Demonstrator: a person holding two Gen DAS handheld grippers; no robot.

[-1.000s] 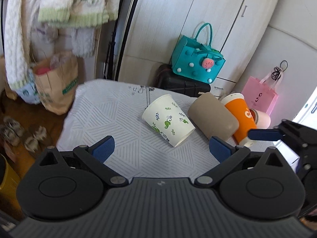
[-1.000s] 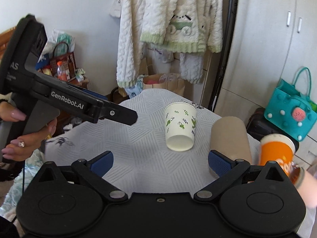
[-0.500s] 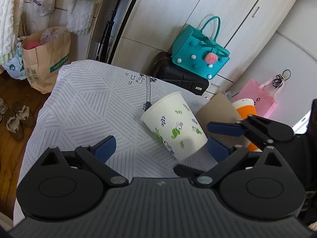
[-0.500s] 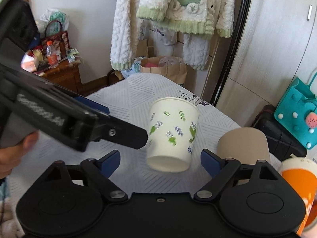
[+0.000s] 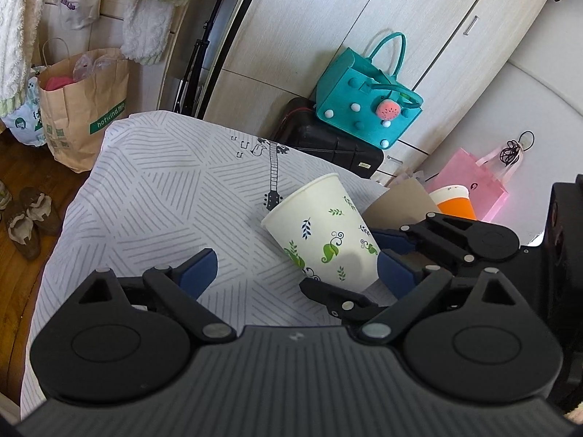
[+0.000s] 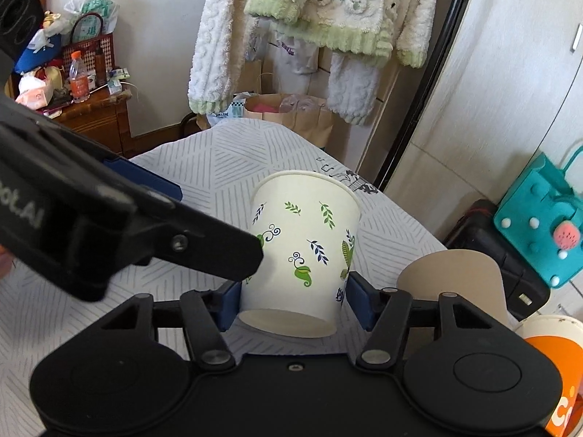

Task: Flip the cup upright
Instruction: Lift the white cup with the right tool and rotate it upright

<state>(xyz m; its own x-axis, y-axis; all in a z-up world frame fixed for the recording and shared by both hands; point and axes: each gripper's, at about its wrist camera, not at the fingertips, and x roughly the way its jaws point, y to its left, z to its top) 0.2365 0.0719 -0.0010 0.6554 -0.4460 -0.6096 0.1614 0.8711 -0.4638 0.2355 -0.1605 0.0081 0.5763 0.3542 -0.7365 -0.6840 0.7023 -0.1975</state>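
Surface: table draped in a white cloth (image 5: 153,196) with grey hatched line pattern and a printed guitar motif (image 5: 271,171); the cloth hangs over the table edge above a wooden floor (image 5: 14,167).

On the cloth: white paper cup (image 6: 302,251) with green and blue leaf print, lying tilted, base toward the right wrist camera, rim pointing away. Just beside it, a plain tan cup (image 6: 455,273) on its side; next to that, an orange cup (image 6: 550,364).

Right gripper (image 6: 293,300): blue pads closed against both sides of the leaf-print cup near its base, holding it.

Left gripper (image 5: 297,273): jaws spread wide, holding nothing; its right finger sits just beside the cup wall.

Room, left wrist view: brown paper bag (image 5: 82,109) on the floor, worn shoes (image 5: 27,220), pale wood-grain wardrobe doors (image 5: 346,18), teal felt handbag (image 5: 366,105) resting on a black case (image 5: 328,142), pink bag (image 5: 470,182).

Room, right wrist view: fleecy white and green garments (image 6: 317,14) hanging, a wooden side cabinet (image 6: 98,123) cluttered with a bottle (image 6: 78,82) and a basket (image 6: 87,42).
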